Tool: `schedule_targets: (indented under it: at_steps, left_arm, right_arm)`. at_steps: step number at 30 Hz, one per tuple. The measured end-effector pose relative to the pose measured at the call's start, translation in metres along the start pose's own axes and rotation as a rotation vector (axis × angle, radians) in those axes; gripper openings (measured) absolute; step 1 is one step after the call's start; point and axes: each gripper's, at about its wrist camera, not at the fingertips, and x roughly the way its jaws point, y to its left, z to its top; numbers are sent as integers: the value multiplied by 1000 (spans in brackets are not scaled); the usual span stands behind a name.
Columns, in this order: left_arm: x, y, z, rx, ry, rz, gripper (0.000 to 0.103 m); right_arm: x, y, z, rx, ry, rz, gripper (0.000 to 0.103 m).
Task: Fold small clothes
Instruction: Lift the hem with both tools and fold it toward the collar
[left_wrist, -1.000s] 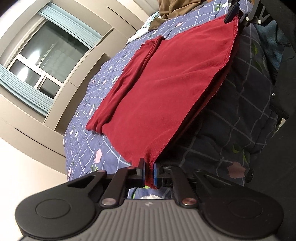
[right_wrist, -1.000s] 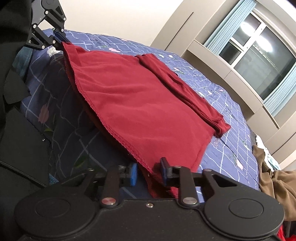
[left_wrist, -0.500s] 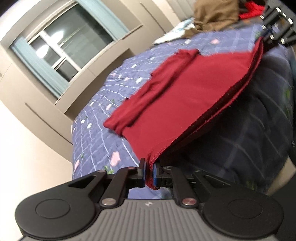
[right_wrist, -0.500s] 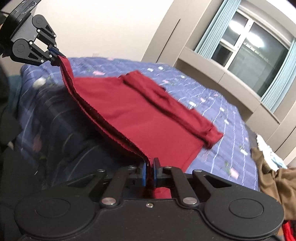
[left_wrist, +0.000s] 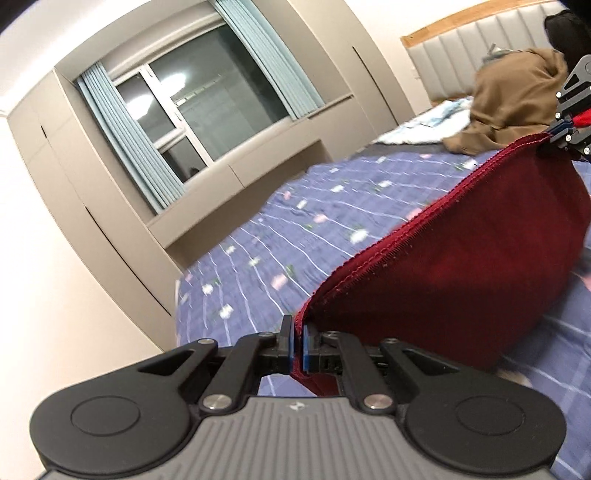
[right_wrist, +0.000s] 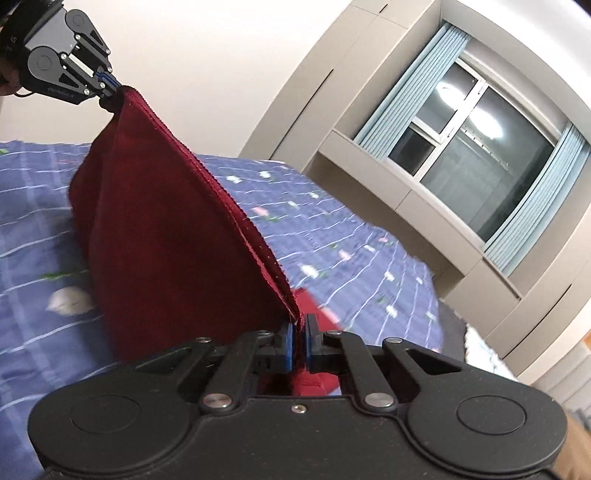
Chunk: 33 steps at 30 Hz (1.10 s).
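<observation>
Both the left gripper (left_wrist: 298, 343) and right gripper (right_wrist: 299, 341), clamped on hem corners, had lifted the red garment (left_wrist: 461, 280) off the quilted bed (left_wrist: 295, 236), its hem taut, starting the fold

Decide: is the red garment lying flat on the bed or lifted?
Lifted: the red garment hangs stretched between both tools, hem raised above the bedspread.

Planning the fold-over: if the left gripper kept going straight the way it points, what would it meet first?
Probably the blue quilt, though depth is unclear; the left gripper is shut on the red cloth.
</observation>
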Motion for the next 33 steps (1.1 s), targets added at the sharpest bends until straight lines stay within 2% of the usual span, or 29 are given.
schedule_targets:
  at_steps: [6, 10, 17, 26, 33]
  left_arm:
    - [56, 24, 28, 4, 27, 23, 4]
    - [105, 37, 42, -1, 86, 11, 4]
    - [201, 52, 51, -25, 196, -25, 4]
    - [317, 50, 23, -137, 381, -108, 4]
    - [362, 38, -4, -179, 455, -133, 5]
  right_arm:
    - [59, -37, 23, -45, 6, -17, 6]
    - [110, -52, 31, -98, 40, -31, 6]
    - [202, -76, 28, -82, 118, -22, 6]
    - [310, -75, -1, -5, 273, 44, 6]
    - [353, -65, -19, 32, 321, 73, 6]
